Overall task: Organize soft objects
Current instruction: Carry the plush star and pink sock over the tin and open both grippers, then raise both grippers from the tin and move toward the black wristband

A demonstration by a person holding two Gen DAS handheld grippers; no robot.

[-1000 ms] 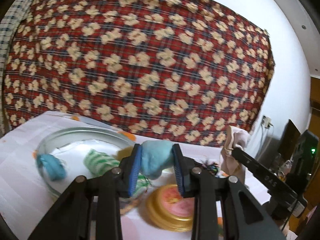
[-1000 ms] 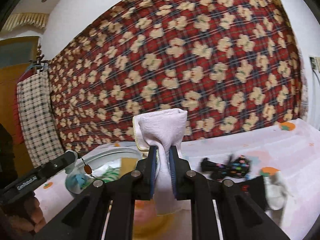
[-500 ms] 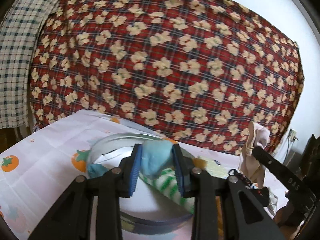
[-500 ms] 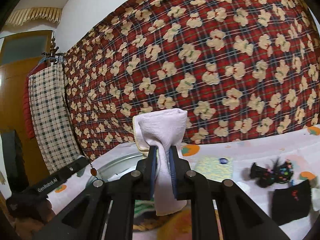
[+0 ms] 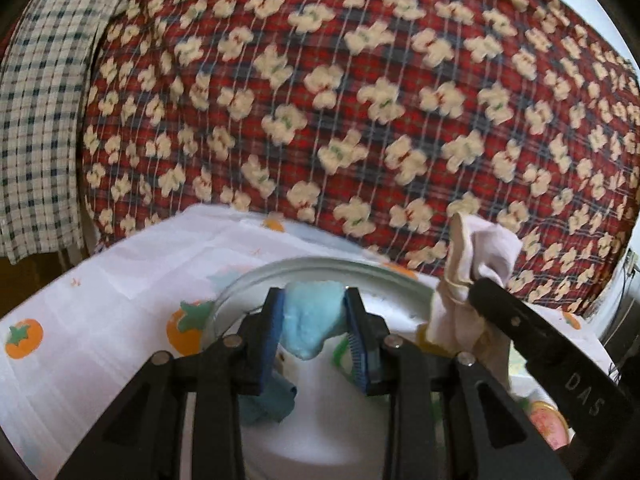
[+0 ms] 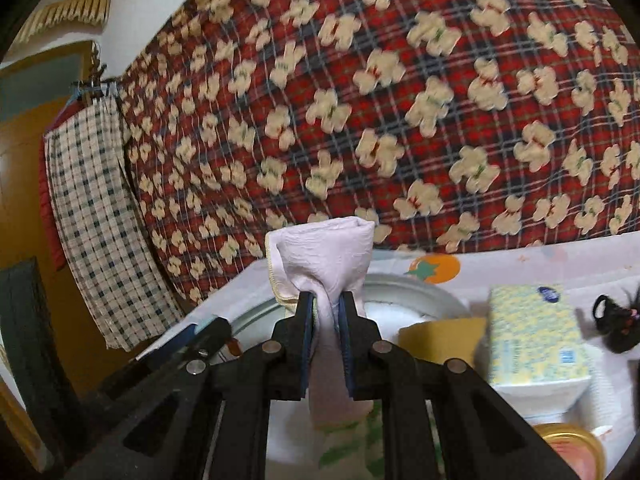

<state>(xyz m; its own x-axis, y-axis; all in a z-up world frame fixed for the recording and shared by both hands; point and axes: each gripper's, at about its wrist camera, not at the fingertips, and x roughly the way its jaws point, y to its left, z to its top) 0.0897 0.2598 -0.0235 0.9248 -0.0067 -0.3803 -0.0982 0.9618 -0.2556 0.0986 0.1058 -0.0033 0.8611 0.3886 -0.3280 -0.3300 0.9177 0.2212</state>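
My left gripper [image 5: 314, 312] is shut on a light blue soft lump [image 5: 312, 322] and hangs over a round metal basin [image 5: 320, 266] on the tomato-print cloth. Under its fingers a darker blue soft piece [image 5: 272, 402] lies inside the basin. My right gripper [image 6: 325, 312] is shut on a pale pink cloth [image 6: 324, 248], which bunches above the jaws and hangs below them, over the same basin [image 6: 416, 288]. A green-and-white striped piece [image 6: 348, 444] shows beneath it. In the left wrist view the pink cloth [image 5: 476, 264] and right gripper arrive from the right.
A yellow-patterned tissue pack [image 6: 536, 340] lies right of the basin, with a black hair tie [image 6: 616, 320] beyond it and a gold-rimmed pink lid [image 5: 548, 426] nearer. A red flowered plaid blanket [image 5: 360, 100] stands behind the table; a checked towel [image 6: 104, 216] hangs at left.
Both grippers have swung left across the table with their loads and now hang over the basin. The tissue pack has come into the right wrist view; the black items slid off right.
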